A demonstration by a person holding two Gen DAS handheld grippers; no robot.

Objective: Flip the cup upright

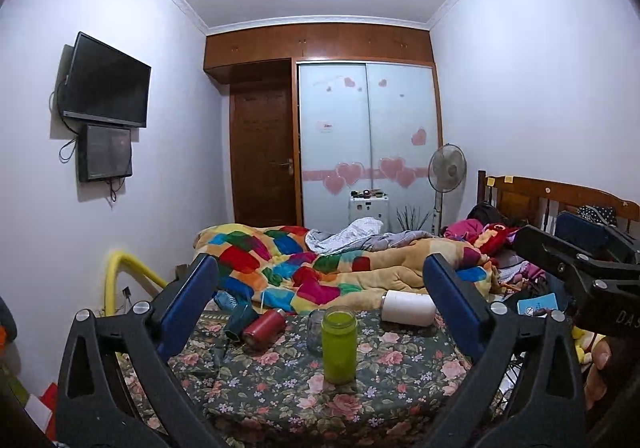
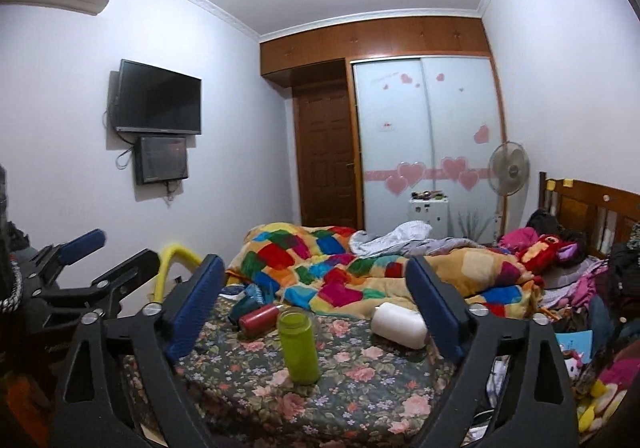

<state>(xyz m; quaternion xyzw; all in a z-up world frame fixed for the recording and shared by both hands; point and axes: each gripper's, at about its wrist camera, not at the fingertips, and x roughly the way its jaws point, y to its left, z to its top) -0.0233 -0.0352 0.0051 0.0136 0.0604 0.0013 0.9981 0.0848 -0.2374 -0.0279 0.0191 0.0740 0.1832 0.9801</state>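
A green cup (image 1: 339, 344) stands upright on the floral cloth (image 1: 280, 388), with a clear glass (image 1: 314, 332) just behind it. A red cup (image 1: 264, 329), a teal cup (image 1: 239, 322) and a white cup (image 1: 408, 308) lie on their sides further back. My left gripper (image 1: 320, 276) is open and empty, held back from and above the cups. My right gripper (image 2: 314, 272) is open and empty too. In the right wrist view the green cup (image 2: 299, 346) is upright, and the red cup (image 2: 258, 318) and white cup (image 2: 400, 324) lie down.
A colourful patchwork quilt (image 1: 320, 268) lies on the bed behind the cloth. Clothes and toys (image 2: 560, 256) pile at the right by the wooden headboard (image 1: 560, 196). A yellow tube (image 1: 120, 272) stands at the left. The left gripper (image 2: 80, 248) shows at the left of the right wrist view.
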